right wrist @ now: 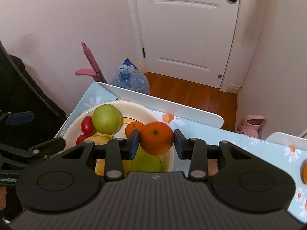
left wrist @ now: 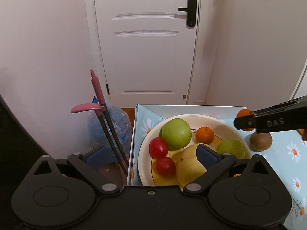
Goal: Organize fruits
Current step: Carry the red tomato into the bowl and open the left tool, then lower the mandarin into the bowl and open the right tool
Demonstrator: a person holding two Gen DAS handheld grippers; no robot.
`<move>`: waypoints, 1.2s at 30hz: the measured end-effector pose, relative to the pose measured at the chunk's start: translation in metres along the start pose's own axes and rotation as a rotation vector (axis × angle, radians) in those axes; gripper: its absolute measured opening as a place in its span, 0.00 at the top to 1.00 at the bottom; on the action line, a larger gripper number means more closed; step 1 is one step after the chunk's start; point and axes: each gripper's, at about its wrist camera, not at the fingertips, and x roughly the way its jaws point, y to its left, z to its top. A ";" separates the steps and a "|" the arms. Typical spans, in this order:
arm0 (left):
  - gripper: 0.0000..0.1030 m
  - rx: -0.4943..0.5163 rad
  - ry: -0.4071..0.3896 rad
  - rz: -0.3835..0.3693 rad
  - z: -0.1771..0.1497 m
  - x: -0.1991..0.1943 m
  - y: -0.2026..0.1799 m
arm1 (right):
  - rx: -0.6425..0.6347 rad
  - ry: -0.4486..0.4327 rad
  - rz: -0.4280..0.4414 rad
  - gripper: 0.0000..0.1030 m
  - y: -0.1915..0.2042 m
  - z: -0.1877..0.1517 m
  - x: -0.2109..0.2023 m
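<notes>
A cream bowl [left wrist: 226, 122] [right wrist: 142, 109] on the flowered table holds a green apple [left wrist: 176, 133] [right wrist: 106, 118], two red tomatoes [left wrist: 158, 147] [right wrist: 87, 125], a small orange [left wrist: 205, 134] [right wrist: 132, 127], a yellow pear [left wrist: 187, 164] and a second green fruit [left wrist: 231, 147]. My right gripper [right wrist: 156, 143] is shut on an orange [right wrist: 156, 138] above the bowl's right rim; it shows at the right of the left wrist view [left wrist: 243, 113]. My left gripper [left wrist: 149, 157] is open and empty, its right finger [left wrist: 207, 155] over the pear.
A kiwi [left wrist: 261, 140] lies on the table right of the bowl. Another orange fruit [right wrist: 304, 170] sits at the right edge. A pink-handled broom [left wrist: 99, 95] and a blue water jug [right wrist: 132, 80] stand on the floor beyond the table, before a white door.
</notes>
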 end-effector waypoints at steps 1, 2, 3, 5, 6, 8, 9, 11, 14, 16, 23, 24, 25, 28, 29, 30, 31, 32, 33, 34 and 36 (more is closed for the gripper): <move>0.02 -0.003 0.000 0.003 0.000 -0.002 0.000 | -0.004 0.002 0.003 0.48 0.001 0.001 0.002; 0.02 -0.005 0.000 0.006 -0.001 -0.004 -0.001 | -0.008 0.004 0.007 0.48 0.001 0.001 0.004; 0.01 -0.007 0.001 0.009 -0.001 -0.006 -0.002 | -0.011 0.004 0.010 0.48 0.001 0.000 0.006; 0.01 -0.009 0.001 0.016 -0.002 -0.010 -0.003 | -0.019 0.004 0.013 0.48 0.002 0.000 0.011; 0.01 -0.012 0.000 0.019 -0.003 -0.013 -0.004 | -0.021 0.002 0.012 0.48 0.002 0.000 0.014; 0.01 -0.025 -0.007 0.026 -0.005 -0.017 -0.004 | -0.018 0.002 0.019 0.48 0.001 -0.001 0.020; 0.01 -0.033 -0.009 0.026 -0.007 -0.019 -0.004 | -0.015 0.004 0.024 0.48 0.001 -0.001 0.023; 0.01 -0.044 -0.004 0.026 -0.011 -0.021 -0.006 | -0.016 0.008 0.030 0.48 0.001 -0.003 0.027; 0.01 -0.032 0.006 0.041 -0.014 -0.021 -0.008 | -0.016 0.004 0.024 0.47 0.002 -0.005 0.028; 0.01 -0.019 0.010 0.047 -0.016 -0.022 -0.010 | -0.010 -0.017 0.031 0.27 0.002 -0.007 0.023; 0.01 -0.015 0.004 0.033 -0.020 -0.032 -0.012 | 0.036 -0.077 0.005 0.00 -0.003 -0.012 -0.009; 0.01 -0.017 0.003 0.029 -0.020 -0.034 -0.012 | 0.040 -0.076 0.004 0.00 -0.003 -0.013 -0.012; 0.01 -0.018 0.002 0.026 -0.020 -0.035 -0.013 | 0.044 -0.076 0.004 0.00 -0.004 -0.015 -0.016; 0.01 -0.020 0.004 0.025 -0.019 -0.039 -0.015 | 0.061 -0.077 0.005 0.00 -0.005 -0.019 -0.029; 0.01 -0.018 0.003 0.026 -0.019 -0.041 -0.016 | 0.070 -0.080 0.000 0.00 -0.007 -0.021 -0.034; 0.01 -0.015 0.002 0.027 -0.018 -0.043 -0.017 | 0.077 -0.083 -0.006 0.00 -0.008 -0.023 -0.040; 0.01 -0.009 0.000 0.026 -0.017 -0.045 -0.019 | 0.084 -0.086 -0.012 0.00 -0.009 -0.025 -0.045; 0.01 -0.003 -0.002 0.022 -0.016 -0.047 -0.020 | 0.093 -0.088 -0.019 0.00 -0.012 -0.027 -0.051; 0.01 0.005 -0.006 0.018 -0.015 -0.049 -0.021 | 0.103 -0.091 -0.029 0.00 -0.014 -0.029 -0.058; 0.01 0.014 -0.010 0.012 -0.013 -0.051 -0.023 | 0.110 -0.093 -0.037 0.00 -0.016 -0.032 -0.064; 0.01 0.034 -0.021 -0.003 -0.009 -0.054 -0.028 | 0.125 -0.100 -0.057 0.00 -0.023 -0.036 -0.077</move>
